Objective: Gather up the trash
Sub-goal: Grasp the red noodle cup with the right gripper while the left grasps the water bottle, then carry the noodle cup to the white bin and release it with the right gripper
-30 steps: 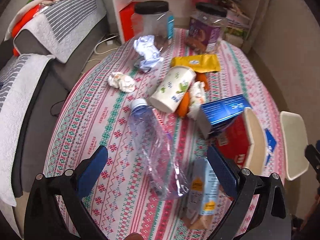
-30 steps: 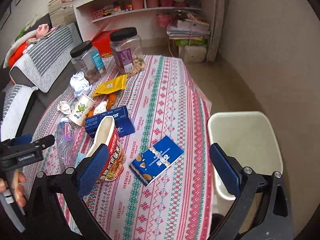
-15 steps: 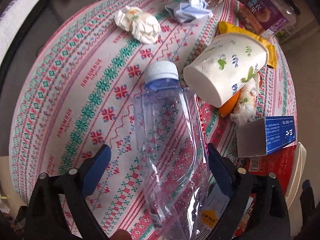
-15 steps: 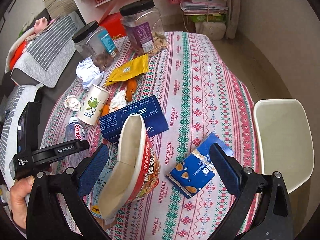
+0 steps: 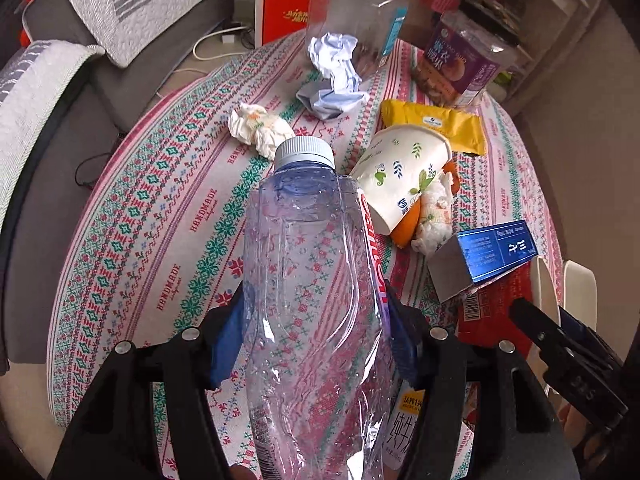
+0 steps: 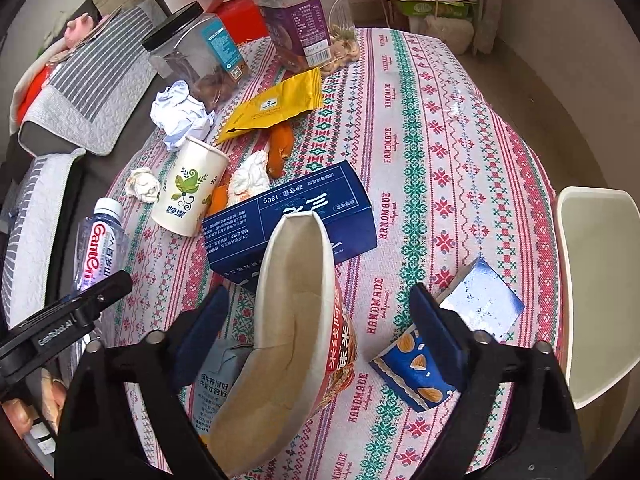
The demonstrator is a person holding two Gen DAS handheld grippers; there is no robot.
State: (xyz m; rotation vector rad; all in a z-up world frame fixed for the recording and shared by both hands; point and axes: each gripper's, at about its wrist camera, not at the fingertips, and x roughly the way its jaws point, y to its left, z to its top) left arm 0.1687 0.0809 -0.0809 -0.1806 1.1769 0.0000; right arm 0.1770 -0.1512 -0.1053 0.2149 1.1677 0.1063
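A round table [image 6: 460, 168] under a red-and-green patterned cloth carries litter — two clear plastic jars [image 6: 192, 60] at eleven o'clock, a dark-blue carton [image 6: 288, 216] centre, a small blue almond box [image 6: 420, 368] at five.

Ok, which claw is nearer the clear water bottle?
Left. The left claw straddles the water bottle, pads against its sides. The right claw is beside it, around the noodle cup.

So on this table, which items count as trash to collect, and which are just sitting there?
Trash for the job:
- plastic bottle, between the left gripper pads
- noodle cup, between the right gripper fingers
- paper cup
- crumpled paper
- yellow wrapper
- blue box

Just lying about:
- two lidded snack jars
- patterned tablecloth
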